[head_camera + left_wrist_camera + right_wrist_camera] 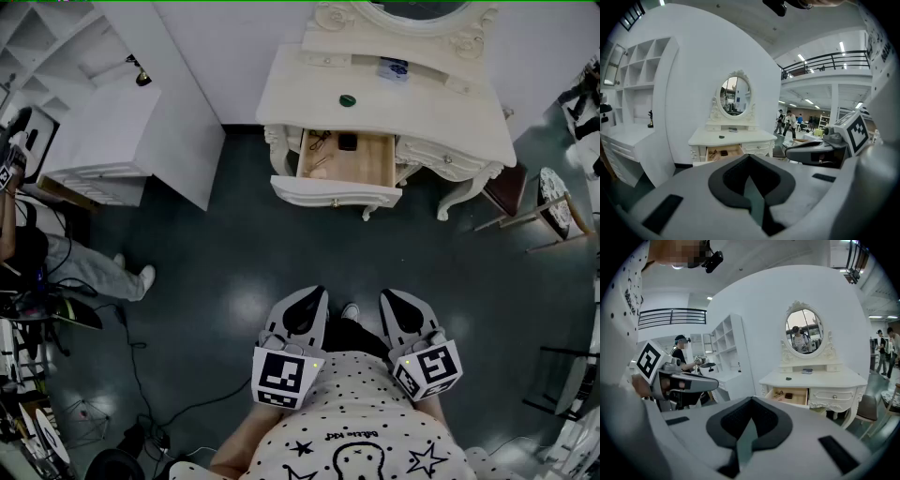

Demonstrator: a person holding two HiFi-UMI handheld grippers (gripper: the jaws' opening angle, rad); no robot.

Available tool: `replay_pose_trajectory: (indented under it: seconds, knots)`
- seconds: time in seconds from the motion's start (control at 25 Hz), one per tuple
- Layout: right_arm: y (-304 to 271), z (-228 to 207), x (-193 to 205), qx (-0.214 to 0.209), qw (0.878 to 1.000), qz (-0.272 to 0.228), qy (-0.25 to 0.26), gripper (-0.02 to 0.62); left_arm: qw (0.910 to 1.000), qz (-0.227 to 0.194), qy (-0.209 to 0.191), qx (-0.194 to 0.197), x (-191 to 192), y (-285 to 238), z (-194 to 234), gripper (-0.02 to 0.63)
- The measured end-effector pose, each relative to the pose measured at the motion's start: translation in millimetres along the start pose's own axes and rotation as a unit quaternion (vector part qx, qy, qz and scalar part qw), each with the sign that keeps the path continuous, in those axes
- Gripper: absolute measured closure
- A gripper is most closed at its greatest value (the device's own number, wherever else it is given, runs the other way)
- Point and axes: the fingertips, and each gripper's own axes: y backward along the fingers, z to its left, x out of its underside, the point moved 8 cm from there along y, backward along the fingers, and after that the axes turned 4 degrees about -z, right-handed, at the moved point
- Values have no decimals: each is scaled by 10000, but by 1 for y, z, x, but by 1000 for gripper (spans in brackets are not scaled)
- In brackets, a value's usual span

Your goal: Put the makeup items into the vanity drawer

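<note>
The white vanity (422, 112) stands far ahead with its wooden drawer (361, 164) pulled open. In the drawer lie a small dark item (348, 142) and a thin tangled piece (320, 142). On the vanity top rest a round green item (348, 99) and a blue-and-white item (394, 67) near the mirror. My left gripper (314, 293) and right gripper (390, 296) are held close to my body, well short of the vanity. Both are shut with nothing between the jaws. The drawer (723, 152) also shows small in the left gripper view, and the drawer (790, 394) in the right gripper view.
A white shelf and desk unit (103, 131) stands at the left, with a seated person's legs (89, 267) beside it. Chairs (548, 202) stand right of the vanity. Cables (141, 375) trail over the dark floor at lower left.
</note>
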Motion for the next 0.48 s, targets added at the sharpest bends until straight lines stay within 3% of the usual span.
replay_pose_trajectory:
  seconds: [0.48]
  knots:
    - [4, -5, 0, -10, 10000, -18, 1, 588, 10000, -67, -20, 61, -3, -6, -5, 611]
